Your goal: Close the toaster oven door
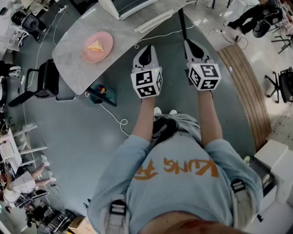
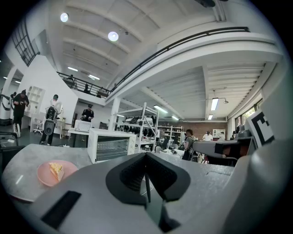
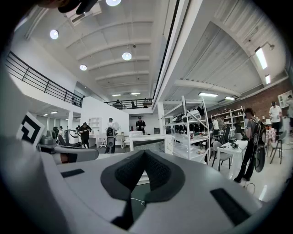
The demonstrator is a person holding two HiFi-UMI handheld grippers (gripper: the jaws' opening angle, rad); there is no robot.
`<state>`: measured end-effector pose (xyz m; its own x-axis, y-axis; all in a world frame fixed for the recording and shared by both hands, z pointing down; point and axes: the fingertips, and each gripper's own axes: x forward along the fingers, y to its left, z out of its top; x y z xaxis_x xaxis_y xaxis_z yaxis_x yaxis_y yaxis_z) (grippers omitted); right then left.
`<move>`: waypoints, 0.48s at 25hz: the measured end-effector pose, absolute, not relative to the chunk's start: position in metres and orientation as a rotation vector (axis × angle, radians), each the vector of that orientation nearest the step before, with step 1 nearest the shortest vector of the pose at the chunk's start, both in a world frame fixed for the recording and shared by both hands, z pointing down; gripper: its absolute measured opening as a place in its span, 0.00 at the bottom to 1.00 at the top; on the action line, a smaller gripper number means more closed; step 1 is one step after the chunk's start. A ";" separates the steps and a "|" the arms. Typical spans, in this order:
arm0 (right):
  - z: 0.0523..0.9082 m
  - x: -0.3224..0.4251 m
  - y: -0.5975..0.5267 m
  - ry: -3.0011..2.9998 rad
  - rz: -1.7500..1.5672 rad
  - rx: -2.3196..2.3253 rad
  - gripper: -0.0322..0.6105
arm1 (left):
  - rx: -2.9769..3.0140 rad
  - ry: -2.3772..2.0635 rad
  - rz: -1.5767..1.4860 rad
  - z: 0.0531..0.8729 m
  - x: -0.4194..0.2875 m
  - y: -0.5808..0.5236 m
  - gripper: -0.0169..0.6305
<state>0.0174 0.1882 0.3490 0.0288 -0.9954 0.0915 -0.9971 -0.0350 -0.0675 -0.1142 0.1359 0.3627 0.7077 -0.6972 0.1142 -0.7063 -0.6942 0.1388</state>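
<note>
Left gripper [image 1: 146, 52] and right gripper [image 1: 194, 48] are held closed and empty, just off the table's [image 1: 73, 57] near edge. The oven [image 2: 111, 144] is seen at the far edge, and a plate [image 1: 97, 46] is noted towards the left end.

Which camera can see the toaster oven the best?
The left gripper view: the toaster oven shows nearly whole, its front towards us. The head view cuts it off at the top edge. The right gripper view shows it small, just above the fingers.
</note>
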 end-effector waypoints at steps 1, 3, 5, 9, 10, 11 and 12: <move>0.348 0.021 0.194 -2.177 0.174 2.243 0.05 | 2.754 -1.121 0.092 0.363 -0.109 0.141 0.03; 0.346 0.028 0.204 -2.188 0.167 2.253 0.05 | 2.773 -1.091 0.112 0.365 -0.097 0.151 0.03; 0.348 0.039 0.212 -2.186 0.160 2.282 0.05 | 2.777 -1.074 0.119 0.370 -0.086 0.155 0.03; 0.362 0.067 0.231 -2.125 0.187 2.318 0.05 | 2.771 -1.045 0.146 0.384 -0.063 0.165 0.03; 0.362 0.078 0.236 -2.108 0.197 2.340 0.05 | 2.778 -1.033 0.147 0.384 -0.054 0.168 0.03; 0.362 0.089 0.240 -2.093 0.206 2.367 0.05 | 2.786 -1.022 0.145 0.383 -0.046 0.171 0.03; 0.361 0.100 0.244 -2.079 0.213 2.392 0.05 | 2.793 -1.013 0.145 0.382 -0.039 0.173 0.03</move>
<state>0.0997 0.2441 0.3614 0.1343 -0.9878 0.0784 -0.9832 -0.1427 -0.1136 -0.0391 0.1726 0.3823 0.7650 -0.6270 0.1472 -0.6431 -0.7558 0.1228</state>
